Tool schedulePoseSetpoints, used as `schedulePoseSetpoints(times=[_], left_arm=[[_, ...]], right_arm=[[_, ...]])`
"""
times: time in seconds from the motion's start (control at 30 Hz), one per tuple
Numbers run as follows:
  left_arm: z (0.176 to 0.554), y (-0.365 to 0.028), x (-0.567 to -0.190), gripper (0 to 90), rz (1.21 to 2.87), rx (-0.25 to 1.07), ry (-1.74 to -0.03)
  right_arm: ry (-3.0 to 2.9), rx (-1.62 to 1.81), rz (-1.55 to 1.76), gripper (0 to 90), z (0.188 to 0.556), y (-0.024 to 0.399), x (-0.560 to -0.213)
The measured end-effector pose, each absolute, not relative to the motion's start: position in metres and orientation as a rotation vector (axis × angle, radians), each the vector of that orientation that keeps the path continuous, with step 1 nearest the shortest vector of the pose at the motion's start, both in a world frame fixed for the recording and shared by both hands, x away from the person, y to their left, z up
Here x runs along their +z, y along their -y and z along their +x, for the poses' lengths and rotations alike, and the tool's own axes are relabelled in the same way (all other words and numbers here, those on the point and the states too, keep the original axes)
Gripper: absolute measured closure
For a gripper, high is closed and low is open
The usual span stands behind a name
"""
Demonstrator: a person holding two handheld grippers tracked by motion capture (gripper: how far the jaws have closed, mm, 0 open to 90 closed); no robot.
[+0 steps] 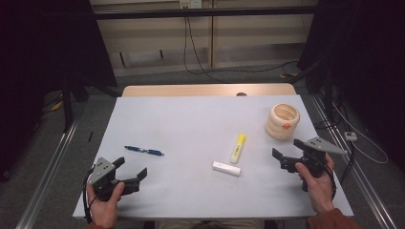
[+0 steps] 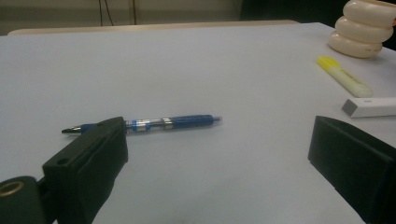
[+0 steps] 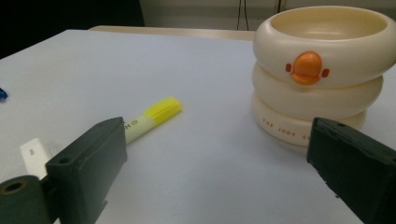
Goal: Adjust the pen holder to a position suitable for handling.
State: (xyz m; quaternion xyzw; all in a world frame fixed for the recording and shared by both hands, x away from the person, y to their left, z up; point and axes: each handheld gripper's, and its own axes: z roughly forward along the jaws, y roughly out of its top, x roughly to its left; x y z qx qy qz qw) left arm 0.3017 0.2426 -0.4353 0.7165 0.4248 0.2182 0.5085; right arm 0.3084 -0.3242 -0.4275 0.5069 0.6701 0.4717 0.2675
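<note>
Grippers wait wide and empty, left gripper facing the pen at its 1 o'clock, right gripper near the highlighter; straddling the pen's barrel squarely looks the surest pickup.

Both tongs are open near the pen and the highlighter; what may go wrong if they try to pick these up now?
The pen is thin and round, lying flat; the left tongs may push it so it rolls. The right tongs sit between the highlighter and the cream holder, so a reach may knock the holder. The eraser lies close to the highlighter.
</note>
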Motion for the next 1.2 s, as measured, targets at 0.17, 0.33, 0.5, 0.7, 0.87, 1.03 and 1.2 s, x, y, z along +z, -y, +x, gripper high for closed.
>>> schedulePoseSetpoints(times=[0.17, 0.33, 0.5, 0.7, 0.87, 1.03, 1.2], left_arm=[[0.301, -0.240, -0.435, 4.8, 1.736, 0.527, -1.012], [0.306, -0.238, -0.437, 4.8, 1.743, 0.514, -1.016], [0.309, -0.235, -0.438, 5.1, 1.751, 0.506, -1.010], [0.308, -0.231, -0.437, 5.3, 1.761, 0.512, -1.001], [0.304, -0.235, -0.436, 5.3, 1.763, 0.522, -0.994], [0.305, -0.237, -0.437, 5.3, 1.750, 0.516, -1.004], [0.304, -0.236, -0.437, 5.3, 1.749, 0.505, -0.996]], right_arm=[[-1.775, 1.248, 1.375, 4.7, 0.320, 0.338, -0.411], [-1.804, 1.219, 1.397, 4.9, 0.330, 0.347, -0.403], [-1.790, 1.189, 1.415, 5.3, 0.341, 0.355, -0.399], [-1.834, 1.168, 1.395, 7.8, 0.361, 0.360, -0.382], [-1.871, 1.129, 1.387, 8.8, 0.378, 0.365, -0.374], [-1.865, 1.116, 1.415, 7.4, 0.400, 0.375, -0.374], [-1.827, 1.144, 1.450, 16.1, 0.410, 0.380, -0.380]])
